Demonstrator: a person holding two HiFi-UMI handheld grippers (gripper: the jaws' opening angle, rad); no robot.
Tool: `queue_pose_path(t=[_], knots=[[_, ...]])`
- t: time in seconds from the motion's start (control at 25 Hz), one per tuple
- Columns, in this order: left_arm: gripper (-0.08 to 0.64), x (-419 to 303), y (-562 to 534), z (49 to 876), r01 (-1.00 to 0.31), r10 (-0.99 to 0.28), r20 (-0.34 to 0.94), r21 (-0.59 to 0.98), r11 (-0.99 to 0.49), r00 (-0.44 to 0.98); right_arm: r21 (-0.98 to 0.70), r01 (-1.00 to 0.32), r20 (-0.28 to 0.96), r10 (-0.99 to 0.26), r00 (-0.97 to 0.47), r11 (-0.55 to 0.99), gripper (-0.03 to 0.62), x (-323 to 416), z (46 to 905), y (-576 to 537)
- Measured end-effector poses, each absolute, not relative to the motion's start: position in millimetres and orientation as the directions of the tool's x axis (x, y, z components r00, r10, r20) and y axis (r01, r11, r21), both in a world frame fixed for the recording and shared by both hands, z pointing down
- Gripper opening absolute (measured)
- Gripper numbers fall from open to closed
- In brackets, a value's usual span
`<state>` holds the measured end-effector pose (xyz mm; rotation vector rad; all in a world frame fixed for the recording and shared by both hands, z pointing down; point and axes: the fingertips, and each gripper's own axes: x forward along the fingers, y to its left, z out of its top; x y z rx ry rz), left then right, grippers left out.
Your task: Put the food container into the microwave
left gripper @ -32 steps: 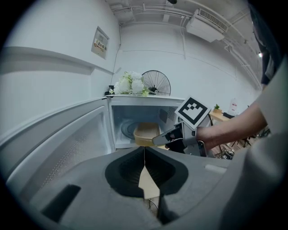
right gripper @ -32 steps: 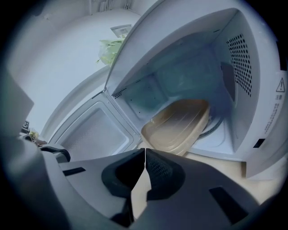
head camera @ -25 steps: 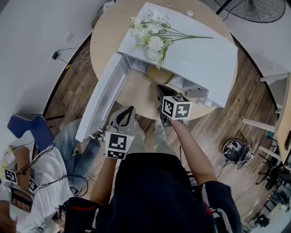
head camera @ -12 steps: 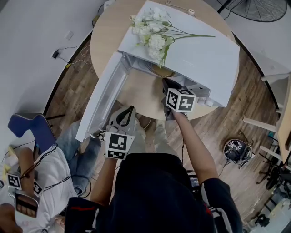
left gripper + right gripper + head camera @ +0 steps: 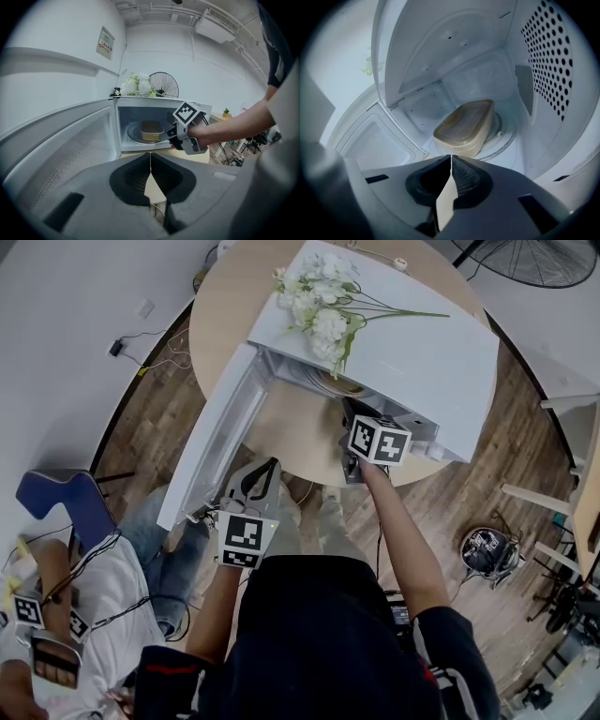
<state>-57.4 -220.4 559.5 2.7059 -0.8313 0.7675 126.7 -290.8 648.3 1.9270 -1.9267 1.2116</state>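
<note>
A white microwave [image 5: 422, 343] is seen on a round wooden tabletop [image 5: 234, 315], with its door [image 5: 211, 451] swung wide open and white flowers [image 5: 319, 306] laid on its top. The food container [image 5: 465, 126] is found inside the cavity, resting on the turntable [image 5: 506, 136]. The right tool [image 5: 451, 158] is held at the microwave's mouth and the left tool [image 5: 150, 155] well back from it, each with its jaws closed together and nothing gripped.

Lab-like workroom, microwave [image 5: 422, 348] on round table [image 5: 230, 320], wood floor [image 5: 141, 442], trailing cables [image 5: 141, 337], standing fan [image 5: 525, 259]
</note>
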Motion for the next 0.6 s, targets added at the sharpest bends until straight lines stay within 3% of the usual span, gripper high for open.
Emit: queue_pose_path(t=[0.32, 0.6], knots=[[0.018, -53.7, -222.6, 543.1, -0.569, -0.476, 0.509, 0.033, -0.821, 0.717, -0.438, -0.893, 0.615, -0.76, -0.212, -0.106, 0.015, 105.1, 630.1, -274.9], [0.018, -49.0, -226.2, 515.0, -0.574, -0.51, 0.459, 0.001, -0.819, 0.728, -0.382, -0.921, 0.558, -0.776, -0.295, 0.076, 0.012, 72.6, 581.9, -258.4]])
